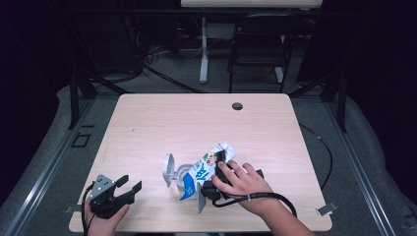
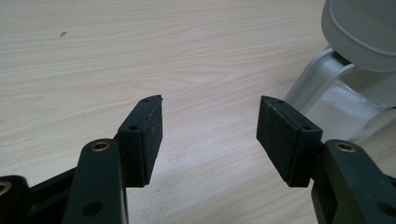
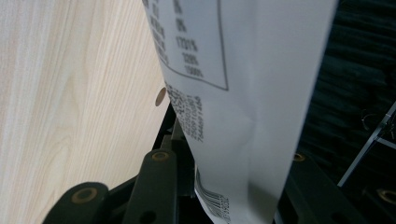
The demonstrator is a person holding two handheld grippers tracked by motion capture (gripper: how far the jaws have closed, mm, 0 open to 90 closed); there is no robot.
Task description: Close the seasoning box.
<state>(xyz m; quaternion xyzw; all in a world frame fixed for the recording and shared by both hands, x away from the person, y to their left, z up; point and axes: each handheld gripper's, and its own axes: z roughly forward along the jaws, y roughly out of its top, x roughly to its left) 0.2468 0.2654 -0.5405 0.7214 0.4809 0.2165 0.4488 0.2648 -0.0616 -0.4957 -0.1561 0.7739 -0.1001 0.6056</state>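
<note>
White-and-blue carton (image 1: 209, 166) sits at approx 6 o'clock on the worktop (image 1: 196, 118), just right of centre near the front edge, tilted w/ its crumpled top toward 1 o'clock. High view: right claw (image 1: 222, 167) is clamped across the carton's upper half, hand (image 1: 243, 184) over the claw body. Carton's blue base leans on a grey plastic holder (image 1: 173, 172) w/ a round disc at its 9 o'clock side; touching or just beside, can't tell. Left claw (image 1: 129, 186) is parked at 7 o'clock, well apart from the carton, jaws spread, nothing between.

Left gripper view: both black pads (image 2: 285, 135) stand wide apart over bare wood; grey holder (image 2: 345, 79) is at 2 o'clock, not touched.

Right gripper view: carton's white printed panel (image 3: 238, 93) w/ barcode and nutrition box runs up between the jaws; left pad sits against it, panel looks slightly dented, so pinching the carton.

Step in hand, by my read: carton gripped, prob. being seated in or lifted off the holder. Next move calls for a firm but not crushing squeeze (thin card, already creased), keeping the base clear of the holder's arm; left claw may need to come in toward 3 o'clock to steady the holder.
</note>
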